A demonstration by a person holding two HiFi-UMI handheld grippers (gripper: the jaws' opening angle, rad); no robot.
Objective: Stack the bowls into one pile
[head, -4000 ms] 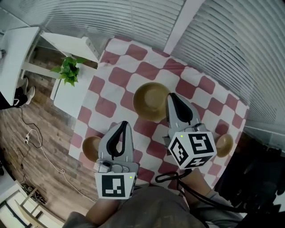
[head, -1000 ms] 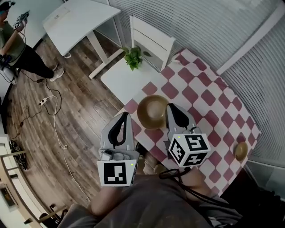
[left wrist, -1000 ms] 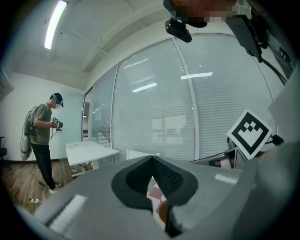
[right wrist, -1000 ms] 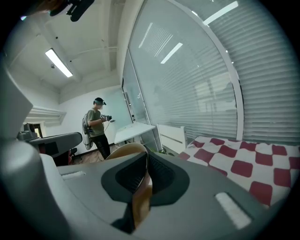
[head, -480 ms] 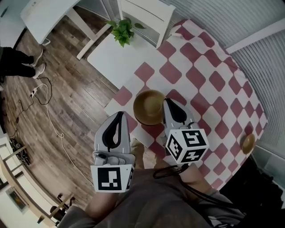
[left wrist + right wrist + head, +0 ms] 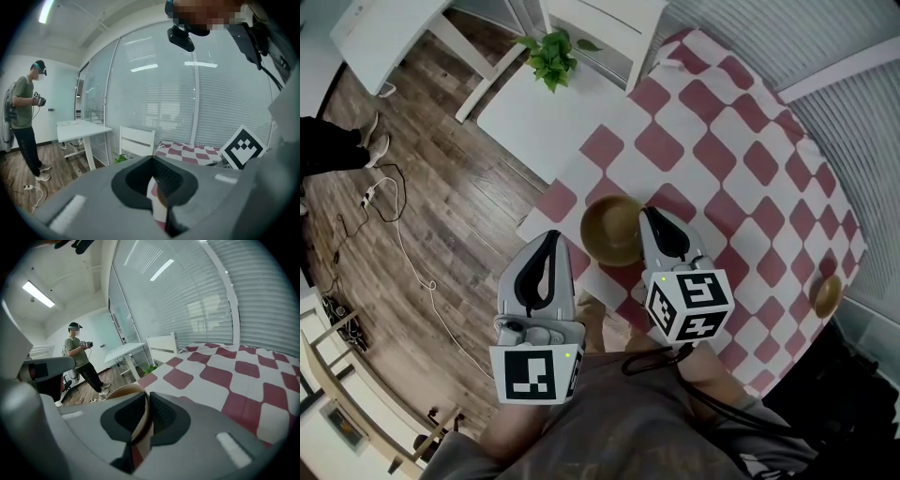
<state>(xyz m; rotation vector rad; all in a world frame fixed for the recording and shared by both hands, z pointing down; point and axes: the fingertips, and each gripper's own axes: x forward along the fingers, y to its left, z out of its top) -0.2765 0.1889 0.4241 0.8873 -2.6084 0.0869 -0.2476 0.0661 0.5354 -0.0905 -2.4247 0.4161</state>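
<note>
The right tool (image 6: 650, 220) pointed forward from the person's body, its jaws pinched on the right rim of a large tan round bowl (image 6: 609, 228) at the near corner of the red-and-white checkered surface (image 6: 741, 178). The left tool (image 6: 551, 242) was held alongside it, off the surface and above the wooden floor (image 6: 441, 216), its jaws drawn nearly together with nothing gripped. A small tan bowl (image 6: 825, 296) lay well apart at the surface's right edge.
</note>
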